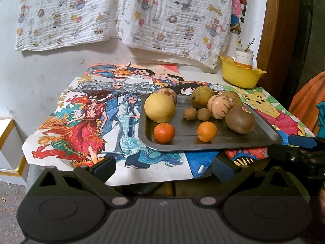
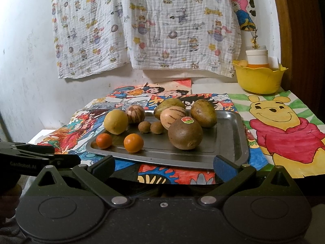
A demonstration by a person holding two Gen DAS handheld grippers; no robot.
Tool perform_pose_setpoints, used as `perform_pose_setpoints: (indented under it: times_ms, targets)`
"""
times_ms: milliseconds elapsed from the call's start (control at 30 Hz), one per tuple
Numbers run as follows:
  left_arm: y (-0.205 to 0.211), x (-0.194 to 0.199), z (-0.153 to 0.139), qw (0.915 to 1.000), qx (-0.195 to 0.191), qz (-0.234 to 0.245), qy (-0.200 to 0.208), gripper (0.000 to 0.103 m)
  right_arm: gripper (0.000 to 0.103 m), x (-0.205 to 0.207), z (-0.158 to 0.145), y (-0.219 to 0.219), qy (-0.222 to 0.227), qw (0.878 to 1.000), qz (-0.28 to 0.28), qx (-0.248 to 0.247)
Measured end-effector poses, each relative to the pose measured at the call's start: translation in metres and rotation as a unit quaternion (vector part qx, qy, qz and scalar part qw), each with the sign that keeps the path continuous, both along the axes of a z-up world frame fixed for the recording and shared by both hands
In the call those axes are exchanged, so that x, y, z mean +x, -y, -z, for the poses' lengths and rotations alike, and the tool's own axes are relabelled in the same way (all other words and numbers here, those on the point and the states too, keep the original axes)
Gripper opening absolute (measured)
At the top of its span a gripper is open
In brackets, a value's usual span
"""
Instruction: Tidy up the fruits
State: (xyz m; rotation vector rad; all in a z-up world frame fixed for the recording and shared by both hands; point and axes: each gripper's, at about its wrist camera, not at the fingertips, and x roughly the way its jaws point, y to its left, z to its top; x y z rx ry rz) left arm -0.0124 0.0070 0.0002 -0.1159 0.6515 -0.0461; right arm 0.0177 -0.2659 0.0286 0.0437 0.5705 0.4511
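A shallow rectangular steel tray [image 2: 229, 142] is seen at the centre of both views, resting on coloured cartoon drawings [image 2: 284, 126] spread over a table. On it are gathered a large pale-yellow round fruit [image 2: 116, 121], two small orange mandarins [image 2: 133, 142] near the lower edge, two tiny brown longan-like fruits [image 2: 144, 127], two striped cream melons [image 2: 173, 117], two greenish-brown pear-shaped fruits [image 2: 203, 112] and a brown fuzzy kiwi with a red sticker [image 2: 185, 133]. A yellow scalloped plastic bowl [image 2: 259, 79] holding a white jar is found at the upper right. The left gripper [image 1: 163, 167] and the right gripper [image 2: 163, 164] are both held spread wide and empty, low in their frames, short of the tray. The mandarins are judged light, soft-skinned and prone to rolling on the smooth metal, so they would best be taken across the widest part with gentle pressure. The kiwi looks heavier and bruisable; its sides should be gripped below the sticker.
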Motion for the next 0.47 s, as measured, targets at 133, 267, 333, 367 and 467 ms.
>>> perform_pose_setpoints:
  times_ms: [133, 267, 333, 367, 467]
  targets:
    - [-0.0001, 0.0005, -0.0001, 1.0, -0.001, 0.002, 0.0, 0.102, 0.102, -0.0003, 0.0013, 0.0002, -0.001, 1.0, 0.0, 0.0]
    - [0.0, 0.0006, 0.0002, 1.0, -0.002, 0.003, 0.0, 0.102, 0.102, 0.0006, 0.0004, -0.0003, -0.001, 1.0, 0.0, 0.0]
    - [0.0001, 0.0008, 0.0003, 1.0, -0.002, 0.003, 0.0, 0.102, 0.102, 0.0005, 0.0003, -0.0004, -0.001, 1.0, 0.0, -0.001]
    - [0.0003, 0.0007, 0.0004, 1.0, -0.002, 0.003, 0.0, 0.102, 0.102, -0.0003, 0.0009, 0.0001, -0.001, 1.0, 0.0, -0.001]
    - [0.0005, 0.0007, 0.0004, 1.0, -0.001, 0.004, 0.0, 0.103, 0.102, 0.0008, 0.0001, -0.0005, -0.001, 1.0, 0.0, 0.0]
